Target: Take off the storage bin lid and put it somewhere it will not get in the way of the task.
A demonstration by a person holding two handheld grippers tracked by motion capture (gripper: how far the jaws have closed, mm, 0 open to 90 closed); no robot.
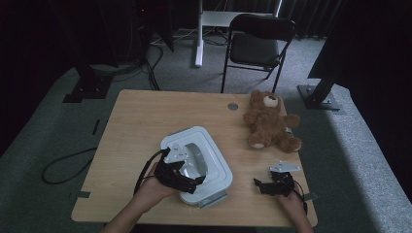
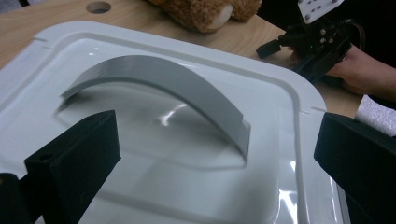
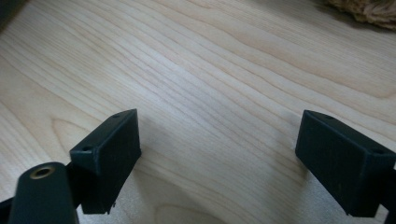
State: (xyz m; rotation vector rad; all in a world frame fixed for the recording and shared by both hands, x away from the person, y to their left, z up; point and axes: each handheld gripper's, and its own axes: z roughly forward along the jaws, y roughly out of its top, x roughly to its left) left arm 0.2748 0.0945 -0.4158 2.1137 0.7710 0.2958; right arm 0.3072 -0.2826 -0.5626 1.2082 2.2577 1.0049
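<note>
Nearest to us, at the table's front edge, are our two hands, each holding a gripper. We take the white box point(image 1: 200, 162) as our landmark; it is a square plastic container with a lid point(image 2: 196, 182) on it, and it lies on the wooden table point(image 1: 136, 121) a little toward the front from the middle.

The lid has a grey arched handle point(image 2: 163, 84) across its middle. The lid sits flat on the box and looks closed, so we judge that the opening is not yet done.

The left gripper point(image 1: 182, 177) hangs over the front-left corner of the box. In the left gripper view its jaws are spread wide, one on each side of the handle and a little short of it, and they touch nothing. We think this is the approach: the handle must still be reached, pinched and lifted.

The right gripper point(image 1: 272, 184) is to the right of the box, well apart from it, low over bare wood. Its jaws are also spread wide and empty, so it has no part in the work for now.

The brown teddy bear point(image 1: 270, 121) lies behind the box and to its right, untouched. If it belongs inside the box, that step also remains.
</note>
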